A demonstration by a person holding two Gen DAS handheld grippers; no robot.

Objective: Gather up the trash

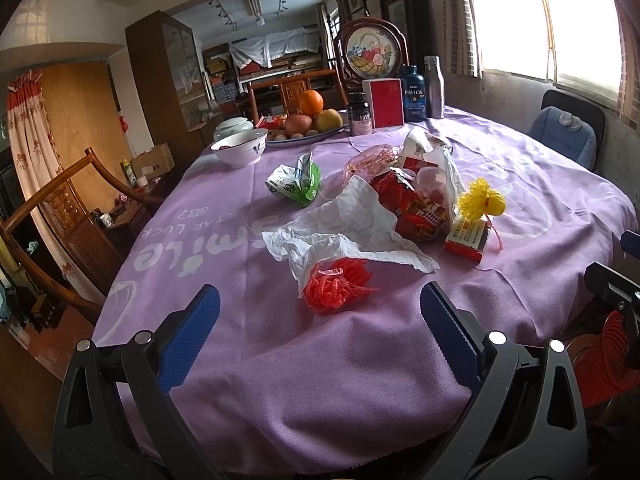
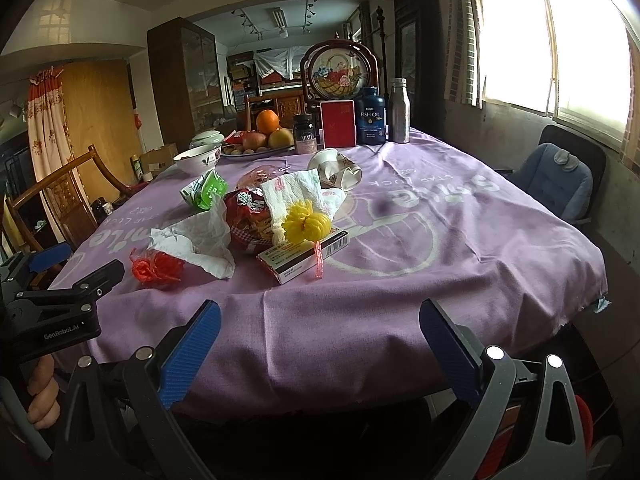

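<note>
Trash lies in a heap on the purple tablecloth [image 1: 248,340]: a red foam net [image 1: 336,289], a crumpled white tissue [image 1: 344,228], a red snack bag [image 1: 412,204], a green wrapper [image 1: 298,180], a yellow foam net [image 1: 482,198] and a small red-and-white carton [image 1: 466,238]. My left gripper [image 1: 320,332] is open, empty, just short of the red foam net. The right wrist view shows the same heap: red foam net [image 2: 156,268], yellow foam net [image 2: 306,224], carton [image 2: 304,256]. My right gripper [image 2: 320,344] hangs open and empty over the table's near edge.
At the back stand a white bowl [image 1: 240,148], a fruit plate [image 1: 306,126], a red box [image 1: 386,102], a fish oil bottle [image 1: 413,94] and a steel bottle [image 1: 435,88]. A red mesh bin [image 1: 604,364] sits low on the right. Wooden chairs [image 1: 60,216] stand left, a padded chair [image 2: 560,176] right.
</note>
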